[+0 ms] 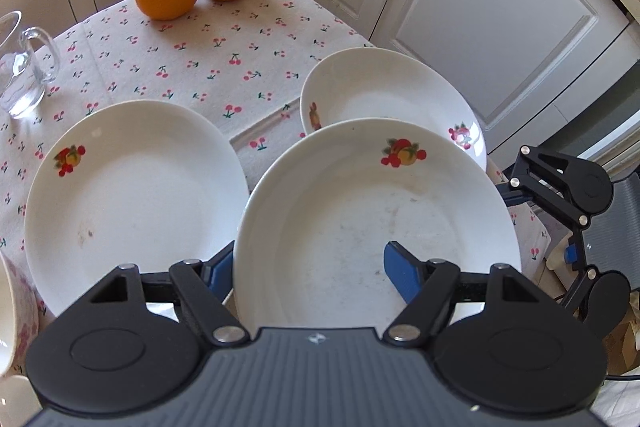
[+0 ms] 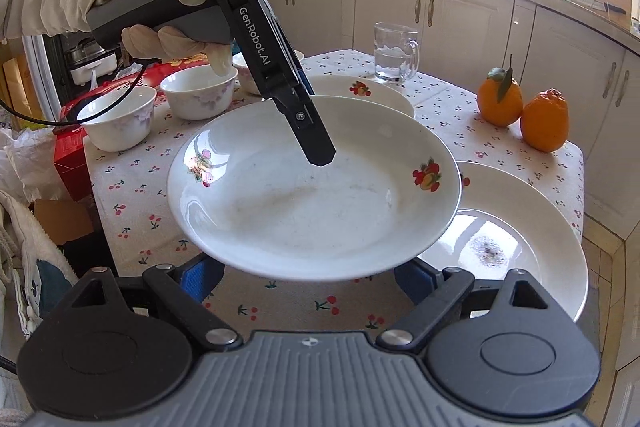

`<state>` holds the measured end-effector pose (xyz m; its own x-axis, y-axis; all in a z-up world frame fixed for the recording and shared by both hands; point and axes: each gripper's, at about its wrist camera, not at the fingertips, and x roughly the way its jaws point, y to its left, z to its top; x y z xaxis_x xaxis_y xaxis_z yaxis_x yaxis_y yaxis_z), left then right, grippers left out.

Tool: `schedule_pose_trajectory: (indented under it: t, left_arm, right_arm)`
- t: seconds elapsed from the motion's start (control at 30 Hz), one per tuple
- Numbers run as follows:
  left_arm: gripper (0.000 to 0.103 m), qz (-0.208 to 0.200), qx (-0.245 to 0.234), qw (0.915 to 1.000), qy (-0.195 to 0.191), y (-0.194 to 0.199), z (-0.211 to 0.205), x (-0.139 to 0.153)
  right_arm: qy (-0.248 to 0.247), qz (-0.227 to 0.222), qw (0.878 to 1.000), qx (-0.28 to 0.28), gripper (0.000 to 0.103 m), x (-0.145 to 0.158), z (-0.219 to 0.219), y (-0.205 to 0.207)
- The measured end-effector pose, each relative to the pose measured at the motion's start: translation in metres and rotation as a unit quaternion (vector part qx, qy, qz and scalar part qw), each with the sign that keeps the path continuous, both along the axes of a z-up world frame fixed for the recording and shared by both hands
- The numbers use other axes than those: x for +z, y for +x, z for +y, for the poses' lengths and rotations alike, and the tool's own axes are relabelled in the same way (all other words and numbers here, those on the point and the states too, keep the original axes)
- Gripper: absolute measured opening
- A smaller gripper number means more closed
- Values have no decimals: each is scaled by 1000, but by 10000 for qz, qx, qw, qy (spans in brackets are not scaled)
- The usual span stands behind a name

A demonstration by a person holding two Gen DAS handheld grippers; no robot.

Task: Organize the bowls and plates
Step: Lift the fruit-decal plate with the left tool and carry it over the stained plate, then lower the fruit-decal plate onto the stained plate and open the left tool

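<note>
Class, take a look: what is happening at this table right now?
A person holds a gripper in each hand. The left gripper is shut on the rim of a white plate, which hangs in the air over the cherry-print tablecloth. The right gripper is open below it. Two more plates and three bowls sit on the table.

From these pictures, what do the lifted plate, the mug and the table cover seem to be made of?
Lifted plate: probably glazed ceramic or porcelain; glossy white, window glare, printed fruit decals.
Mug: clear glass; see-through, with water visible inside.
Table cover: looks like matte woven or felt-like fabric with a cherry print; fold creases show.
</note>
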<state>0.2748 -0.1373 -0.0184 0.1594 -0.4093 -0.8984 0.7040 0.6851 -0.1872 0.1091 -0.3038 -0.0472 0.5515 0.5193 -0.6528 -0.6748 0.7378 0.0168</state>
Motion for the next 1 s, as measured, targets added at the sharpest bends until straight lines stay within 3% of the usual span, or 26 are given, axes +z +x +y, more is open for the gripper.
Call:
schedule_pose_trajectory:
  t: [0.6, 1.0]
  left_arm:
    - [75, -37, -744, 9972, -52, 24, -87, -10]
    - [75, -59, -996, 9950, -74, 37, -117, -21]
  right_arm:
    - [-35, 2, 9966, -829, 95, -4, -60, 4]
    - [81, 165, 9921, -1241, 95, -3, -80, 9]
